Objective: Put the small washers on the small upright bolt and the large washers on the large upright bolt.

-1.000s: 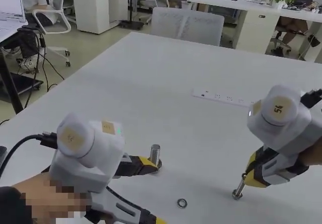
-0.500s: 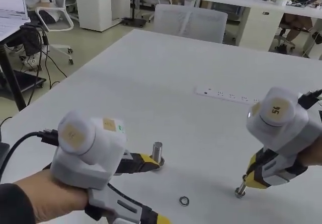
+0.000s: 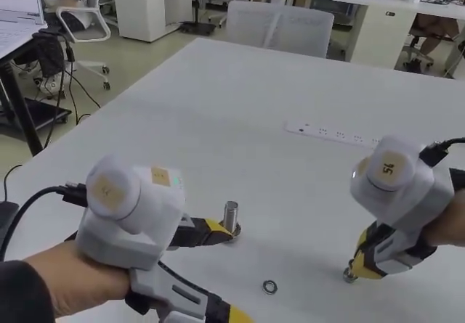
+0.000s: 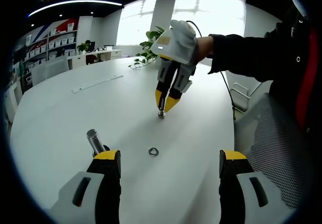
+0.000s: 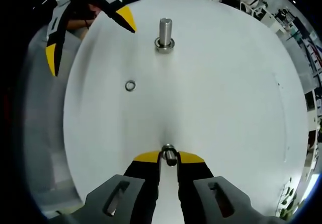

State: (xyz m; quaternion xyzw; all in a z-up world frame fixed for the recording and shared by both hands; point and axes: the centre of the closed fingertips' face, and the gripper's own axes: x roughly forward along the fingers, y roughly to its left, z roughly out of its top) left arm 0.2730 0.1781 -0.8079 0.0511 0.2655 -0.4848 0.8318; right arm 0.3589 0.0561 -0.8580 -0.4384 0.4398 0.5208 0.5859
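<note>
The large upright bolt [image 3: 230, 216] stands on the white table [image 3: 240, 120] with a washer around its foot [image 5: 165, 45]. My left gripper [image 3: 227, 272] is open, and one yellow tip lies just left of that bolt [image 4: 94, 141]. A loose small washer [image 3: 270, 287] lies flat between the two bolts [image 5: 130, 85]. My right gripper [image 3: 363, 265] is down over the small upright bolt [image 3: 350, 274]. Its jaws are shut [image 5: 169, 162] on a small silver washer [image 5: 168, 148] ringed around the bolt's top.
A white power strip [image 3: 330, 134] lies further back on the table. Behind the far edge stand a grey chair [image 3: 280, 27], office desks and cabinets. In the left gripper view a person's dark sleeve [image 4: 241, 45] holds the right gripper [image 4: 171, 90].
My right gripper has sunk down along the small bolt, so only the bolt's foot shows below the tips. The left gripper has stayed beside the large bolt. The head camera has tilted slightly.
</note>
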